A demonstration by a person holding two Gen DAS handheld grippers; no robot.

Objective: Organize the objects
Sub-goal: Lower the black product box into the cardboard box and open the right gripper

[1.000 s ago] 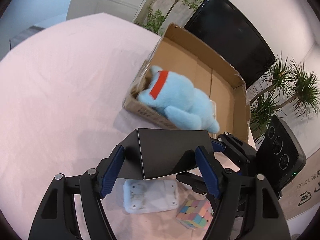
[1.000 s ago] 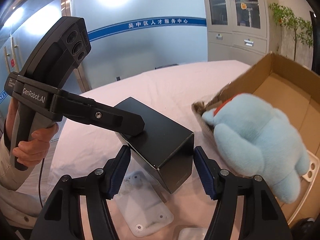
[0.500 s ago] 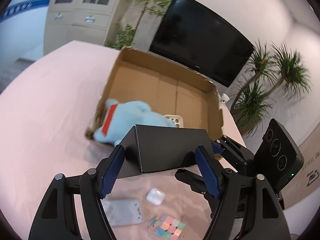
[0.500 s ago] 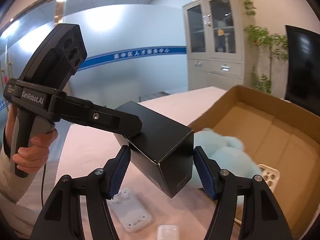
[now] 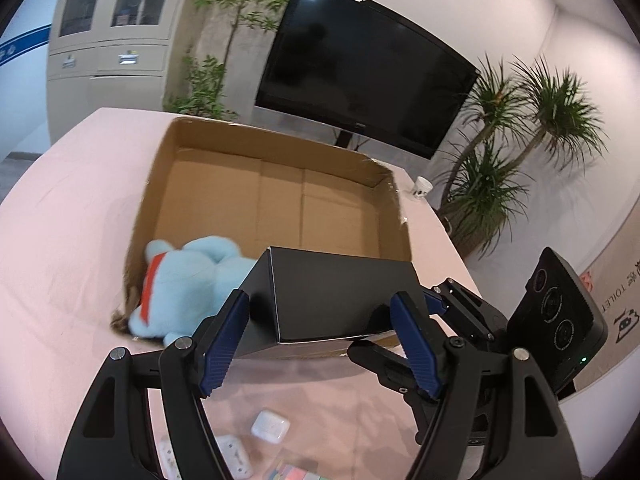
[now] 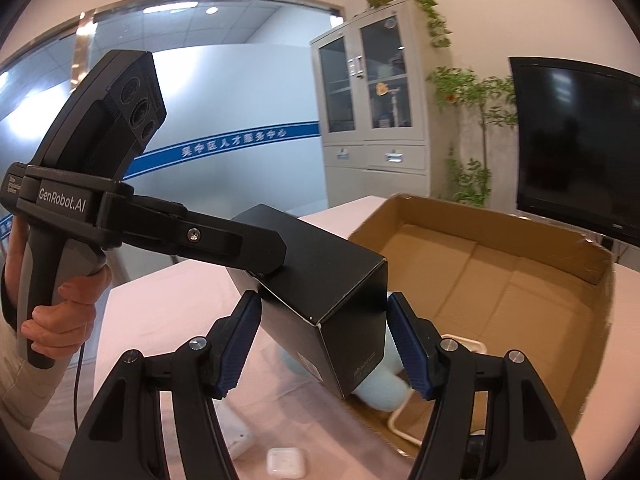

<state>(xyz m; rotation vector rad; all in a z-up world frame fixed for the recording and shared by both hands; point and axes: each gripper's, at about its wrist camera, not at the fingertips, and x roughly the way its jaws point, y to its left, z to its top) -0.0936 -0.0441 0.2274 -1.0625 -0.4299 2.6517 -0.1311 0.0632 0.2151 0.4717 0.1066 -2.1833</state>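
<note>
At nine o'clock in the open brown cardboard carton [image 5: 280, 184] lies the light-blue plush toy [image 5: 188, 280] — packed. Both claws, left [image 5: 320, 340] and right [image 6: 324, 340], clamp the matte black rectangular box [image 5: 340, 292], airborne over the carton's near rim. At six o'clock, a white earbud case [image 5: 270, 426] and other small items wait on the pink surface [image 5: 60, 240].

1. The box [image 5: 340, 296] is showing plain matte black.
2. The carton [image 5: 280, 196] is showing brown.
3. The plush toy [image 5: 188, 276] is showing light blue, with a red band.
4. The gripper pads [image 5: 224, 340] are showing ribbed dark blue.
5. The tablecloth [image 5: 60, 240] is showing pale pink.
6. The earbud case [image 5: 270, 426], at 6 o'clock, is showing white.
</note>
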